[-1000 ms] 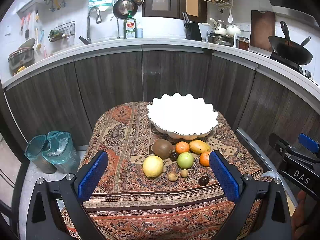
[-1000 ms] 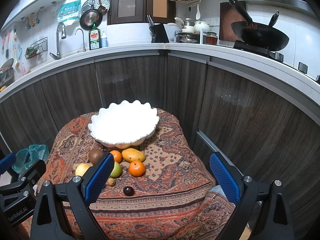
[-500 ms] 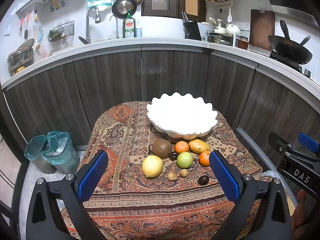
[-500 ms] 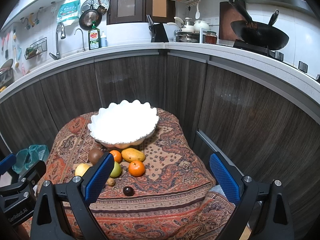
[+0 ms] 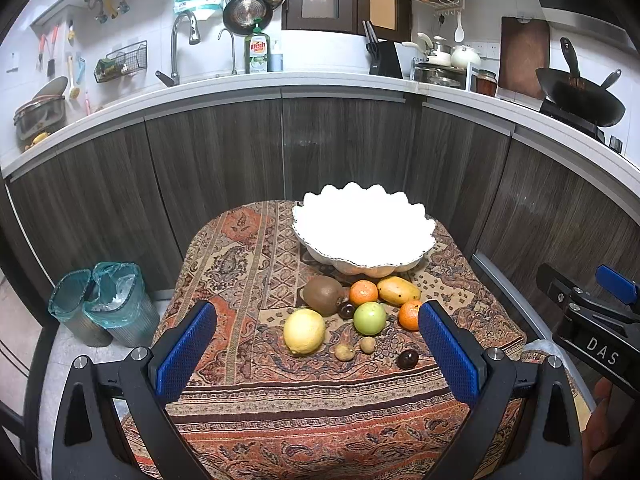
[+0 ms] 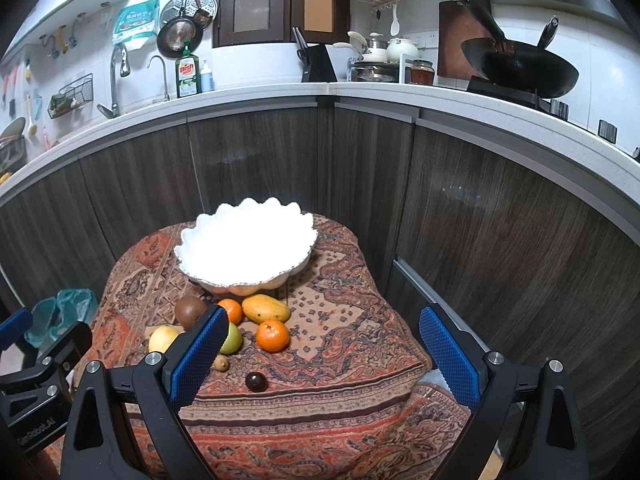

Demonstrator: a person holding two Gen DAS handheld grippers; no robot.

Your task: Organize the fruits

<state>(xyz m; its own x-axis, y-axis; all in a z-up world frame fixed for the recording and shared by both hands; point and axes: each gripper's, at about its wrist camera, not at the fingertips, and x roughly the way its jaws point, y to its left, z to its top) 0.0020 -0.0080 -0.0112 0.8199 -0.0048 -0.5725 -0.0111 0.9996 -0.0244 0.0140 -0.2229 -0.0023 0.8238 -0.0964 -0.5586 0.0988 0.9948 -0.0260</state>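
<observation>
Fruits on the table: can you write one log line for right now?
left gripper: open, empty | right gripper: open, empty | fruits: on cloth | bowl: white

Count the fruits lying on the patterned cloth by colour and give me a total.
Orange: 2
Yellow lemon: 1
Yellow-orange mango: 1
Green: 1
Brown kiwi: 1
Small tan: 2
Small dark: 2
Total: 10

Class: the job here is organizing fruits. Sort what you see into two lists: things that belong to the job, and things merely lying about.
Belongs to the job:
white scalloped ceramic bowl
yellow round lemon
brown fuzzy kiwi
yellow-orange oblong mango
green round apple
two orange tangerines

Just lying about:
black metal wok
green dish-soap bottle
two teal-lined waste bins
</observation>
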